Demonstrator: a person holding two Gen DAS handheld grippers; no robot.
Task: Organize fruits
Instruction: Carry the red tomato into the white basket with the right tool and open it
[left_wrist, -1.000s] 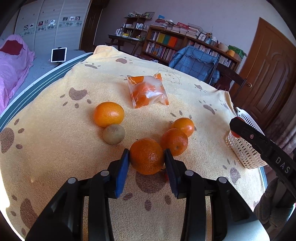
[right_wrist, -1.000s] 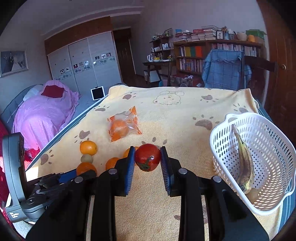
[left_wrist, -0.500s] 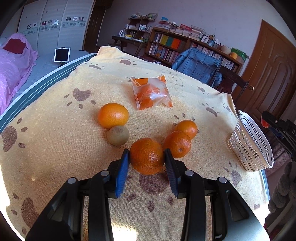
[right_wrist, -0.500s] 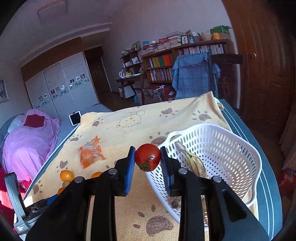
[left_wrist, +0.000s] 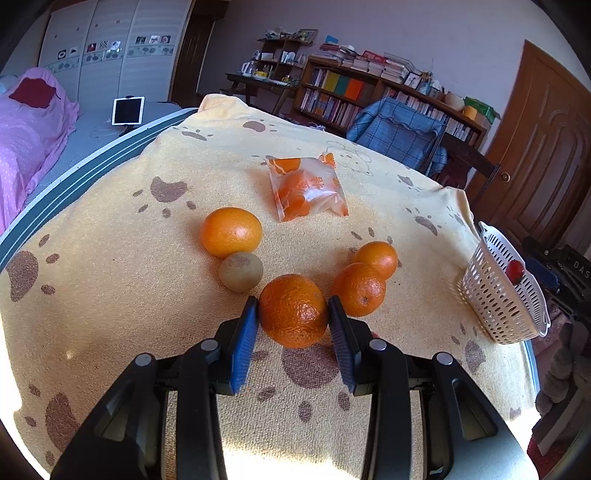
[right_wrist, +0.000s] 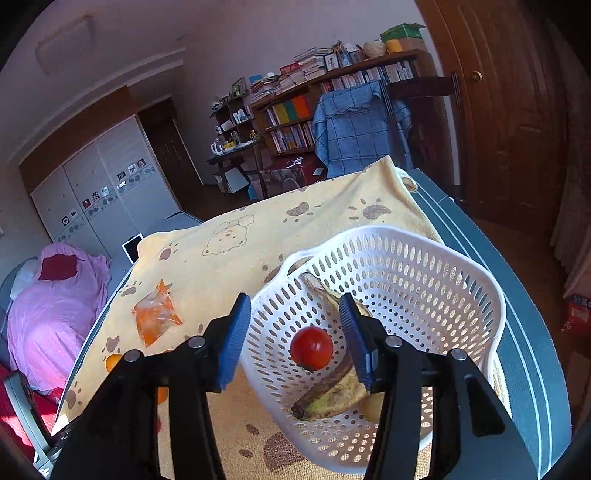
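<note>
My left gripper (left_wrist: 291, 310) is shut on a large rough orange (left_wrist: 293, 321) that rests on the yellow paw-print cloth (left_wrist: 110, 295). My right gripper (right_wrist: 295, 314) hangs over the white basket (right_wrist: 443, 251) with its jaws opening. A red tomato (right_wrist: 311, 348) sits loose between and below the blue pads, touching neither. Under it in the basket lies a spotted banana (right_wrist: 332, 391). The left wrist view shows the basket (left_wrist: 495, 306) at the far right with the tomato (left_wrist: 514, 271) above its rim.
Ahead of the left gripper lie a smooth orange (left_wrist: 231, 232), a kiwi (left_wrist: 240, 272), two small oranges (left_wrist: 358, 290) (left_wrist: 377, 258) and a plastic bag of orange pieces (left_wrist: 306, 188). The table's edge runs just right of the basket. A blue-draped chair (right_wrist: 354, 125) stands behind the table.
My right gripper swung right until it hung over the basket, then its jaws parted and let go of the tomato. The left gripper kept still, gripping its orange.
</note>
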